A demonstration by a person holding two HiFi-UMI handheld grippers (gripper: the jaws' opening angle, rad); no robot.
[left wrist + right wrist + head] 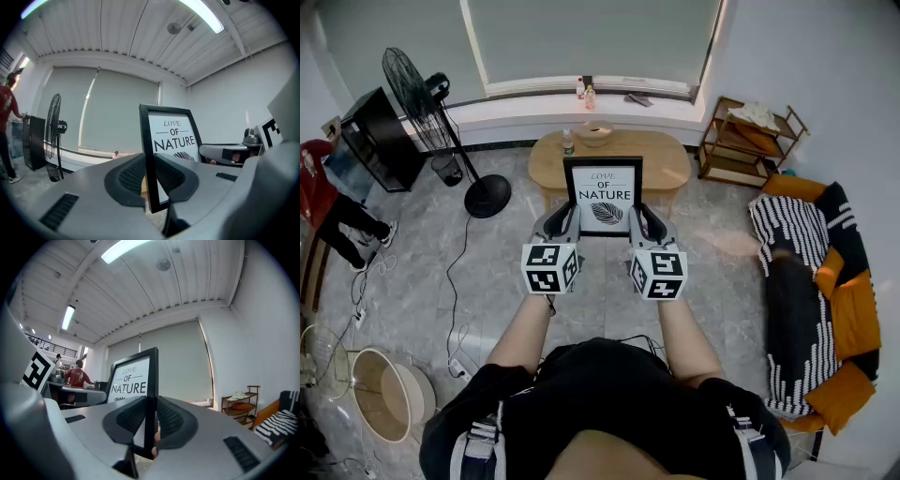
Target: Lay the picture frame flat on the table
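A black picture frame (603,195) with a white print reading "LOVE OF NATURE" is held upright in the air in front of the oval wooden table (666,159). My left gripper (573,221) is shut on the frame's left edge (149,159). My right gripper (635,221) is shut on its right edge (151,399). Both grips sit low on the frame's sides. In each gripper view the thin black edge stands vertically between the ribbed pads.
On the table stand a small bottle (568,142) and a wooden bowl (596,132). A standing fan (422,94) and a black cabinet (380,139) are to the left. A wooden shelf (750,141) and a sofa (820,281) stand to the right. A person in red (319,197) stands far left.
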